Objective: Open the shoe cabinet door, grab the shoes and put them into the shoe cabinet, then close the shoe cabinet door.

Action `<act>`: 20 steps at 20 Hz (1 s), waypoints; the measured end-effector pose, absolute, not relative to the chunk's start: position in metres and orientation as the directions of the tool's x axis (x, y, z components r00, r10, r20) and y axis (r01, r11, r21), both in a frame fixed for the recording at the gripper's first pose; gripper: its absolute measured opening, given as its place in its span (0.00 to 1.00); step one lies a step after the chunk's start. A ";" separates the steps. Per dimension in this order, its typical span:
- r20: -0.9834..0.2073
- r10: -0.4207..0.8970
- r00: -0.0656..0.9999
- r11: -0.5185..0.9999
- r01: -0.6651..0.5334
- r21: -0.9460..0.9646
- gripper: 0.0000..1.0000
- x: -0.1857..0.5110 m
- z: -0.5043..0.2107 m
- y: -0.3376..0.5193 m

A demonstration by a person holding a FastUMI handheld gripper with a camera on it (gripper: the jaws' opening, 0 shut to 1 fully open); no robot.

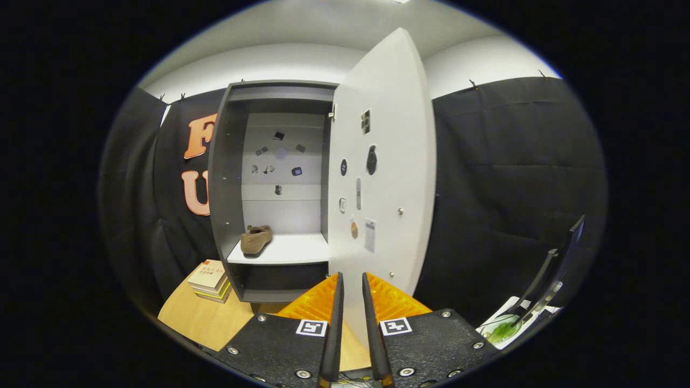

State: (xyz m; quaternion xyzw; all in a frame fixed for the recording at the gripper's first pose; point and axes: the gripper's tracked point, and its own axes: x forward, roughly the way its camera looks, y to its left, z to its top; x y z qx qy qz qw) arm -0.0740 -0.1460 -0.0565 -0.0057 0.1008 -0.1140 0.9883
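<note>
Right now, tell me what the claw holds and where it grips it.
Nothing. The claw is nearly closed with an empty gap, just before the open door's lower edge.

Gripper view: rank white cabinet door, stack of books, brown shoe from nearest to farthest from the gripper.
Gripper, fingers nearly closed with a narrow gap, holding nothing.
1. White cabinet door: swung open, its lower edge just ahead of the fingertips.
2. Stack of books: on the wooden table, beside the cabinet's base.
3. Brown shoe: on the white shelf inside the grey cabinet.
</note>
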 end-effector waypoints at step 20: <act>-0.648 0.122 0.751 0.993 -0.094 0.078 0.22 -0.030 -0.326 0.026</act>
